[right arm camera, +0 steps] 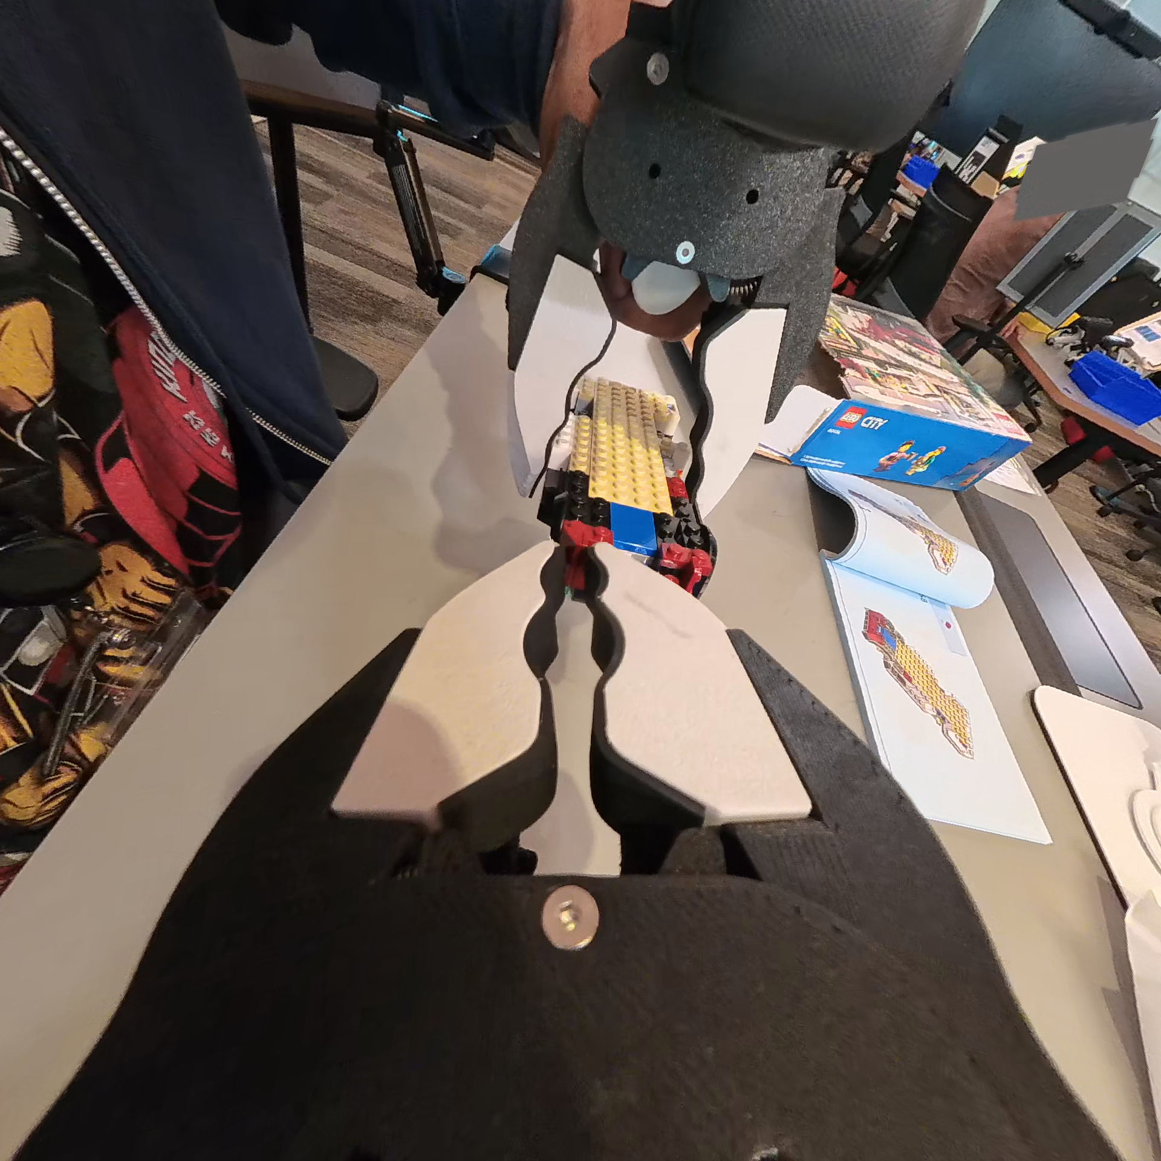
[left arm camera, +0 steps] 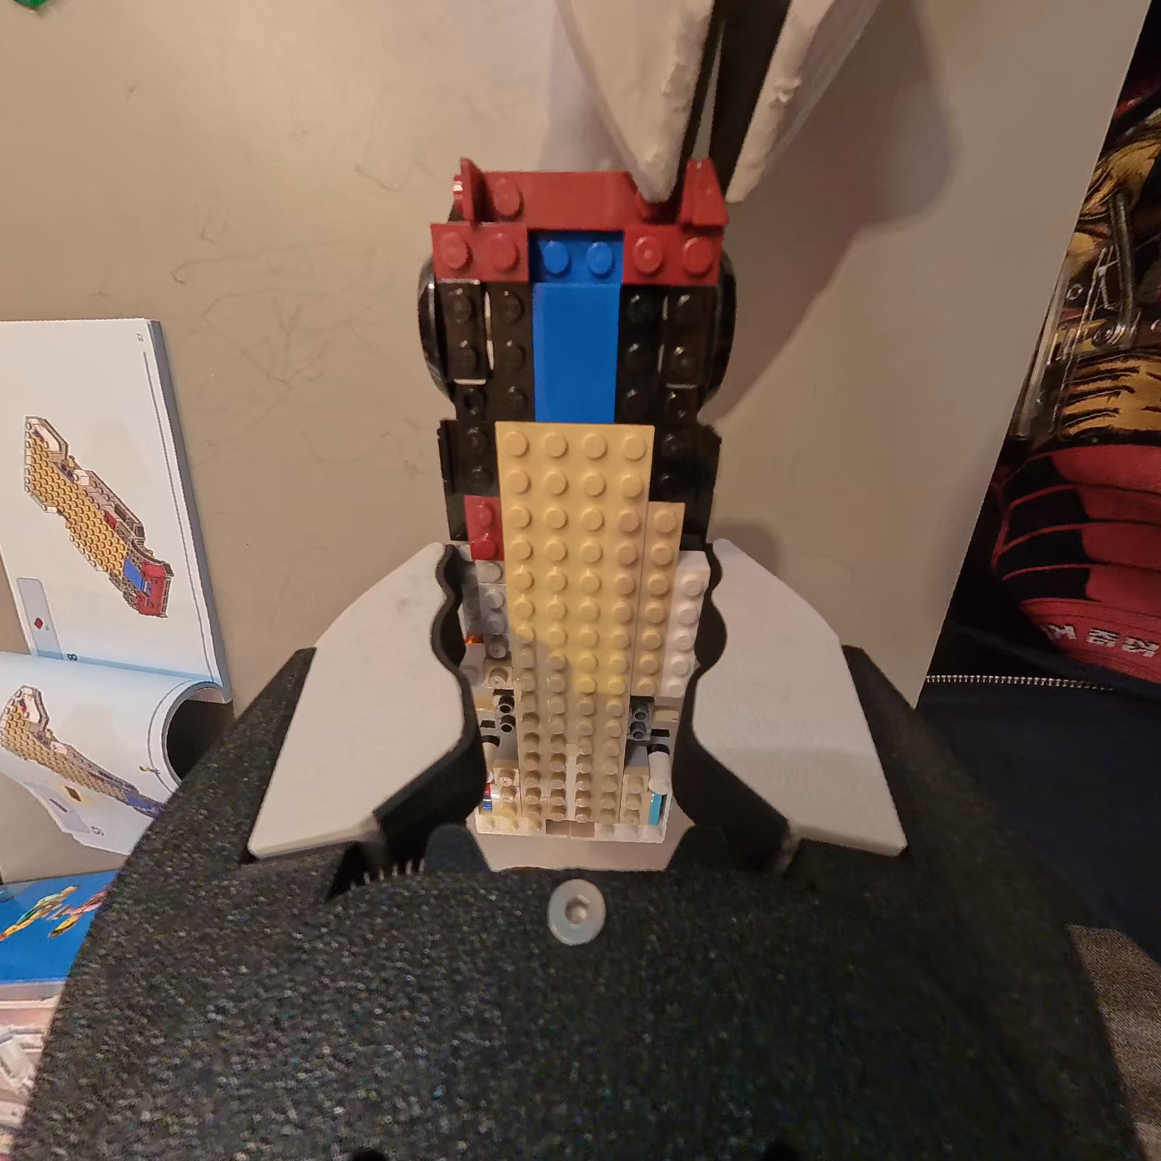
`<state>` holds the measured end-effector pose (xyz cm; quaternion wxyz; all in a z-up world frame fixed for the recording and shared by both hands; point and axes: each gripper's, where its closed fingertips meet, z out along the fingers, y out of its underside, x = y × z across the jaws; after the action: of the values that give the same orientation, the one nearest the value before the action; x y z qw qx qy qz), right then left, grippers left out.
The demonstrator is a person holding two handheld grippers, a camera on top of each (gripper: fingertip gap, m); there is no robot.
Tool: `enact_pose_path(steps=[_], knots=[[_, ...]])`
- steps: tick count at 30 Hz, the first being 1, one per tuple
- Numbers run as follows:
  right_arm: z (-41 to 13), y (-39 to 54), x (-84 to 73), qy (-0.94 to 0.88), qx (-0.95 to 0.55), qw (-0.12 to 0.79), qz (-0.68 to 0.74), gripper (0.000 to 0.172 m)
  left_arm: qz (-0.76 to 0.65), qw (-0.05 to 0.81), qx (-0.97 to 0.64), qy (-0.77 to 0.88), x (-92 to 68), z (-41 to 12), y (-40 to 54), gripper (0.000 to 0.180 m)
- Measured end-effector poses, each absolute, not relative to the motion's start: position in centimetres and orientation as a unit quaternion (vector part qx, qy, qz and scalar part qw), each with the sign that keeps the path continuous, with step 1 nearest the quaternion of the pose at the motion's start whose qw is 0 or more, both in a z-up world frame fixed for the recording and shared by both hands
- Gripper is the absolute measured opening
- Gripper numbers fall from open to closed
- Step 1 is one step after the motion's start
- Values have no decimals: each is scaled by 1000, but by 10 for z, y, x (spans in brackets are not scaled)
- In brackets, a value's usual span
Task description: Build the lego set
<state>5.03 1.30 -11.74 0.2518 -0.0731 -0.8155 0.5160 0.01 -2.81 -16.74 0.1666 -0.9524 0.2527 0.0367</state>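
Two hand-held grippers on one brick model (left arm camera: 575, 565) above the desk (right arm camera: 352, 565) | left hand-held gripper (left arm camera: 578, 603) clamps model's tan rear | right hand-held gripper (right arm camera: 575, 559) pinches dark-red piece (right arm camera: 581, 565) at model's front end | instruction booklet (right arm camera: 911, 659) beside model

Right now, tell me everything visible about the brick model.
The brick model is a long, flat plastic build: tan studded plates on top, a blue strip, black sides, dark red pieces at one end, white and grey bricks near the other. The left gripper clamps its tan end. The right gripper pinches a dark red piece at the far end. It lies level over the table.
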Motion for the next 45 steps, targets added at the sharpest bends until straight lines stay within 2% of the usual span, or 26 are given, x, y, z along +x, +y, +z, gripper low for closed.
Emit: enact_pose_path(steps=[16, 24, 25, 28, 31, 37, 45], knots=[[-125, 15, 46, -814, -89, 259, 512, 7, 87, 156, -947, 265, -8, -172, -22, 73], [-127, 21, 34, -812, -129, 270, 501, 7, 105, 184, -945, 248, -19, -178, -13, 73], [-125, 25, 31, -809, -139, 288, 493, 8, 108, 194, -946, 239, -23, -179, -8, 73], [-111, 42, 22, -791, -189, 331, 479, 27, 123, 227, -943, 211, -37, -183, 9, 73], [-95, 64, 25, -775, -245, 361, 458, 35, 122, 282, -933, 185, -46, -178, 32, 73], [-98, 103, 61, -778, -320, 402, 361, 37, 85, 407, -896, 155, -43, -156, 76, 73], [-131, 123, 117, -783, -430, 368, 259, 34, -11, 527, -840, 129, -32, -141, 90, 73]])
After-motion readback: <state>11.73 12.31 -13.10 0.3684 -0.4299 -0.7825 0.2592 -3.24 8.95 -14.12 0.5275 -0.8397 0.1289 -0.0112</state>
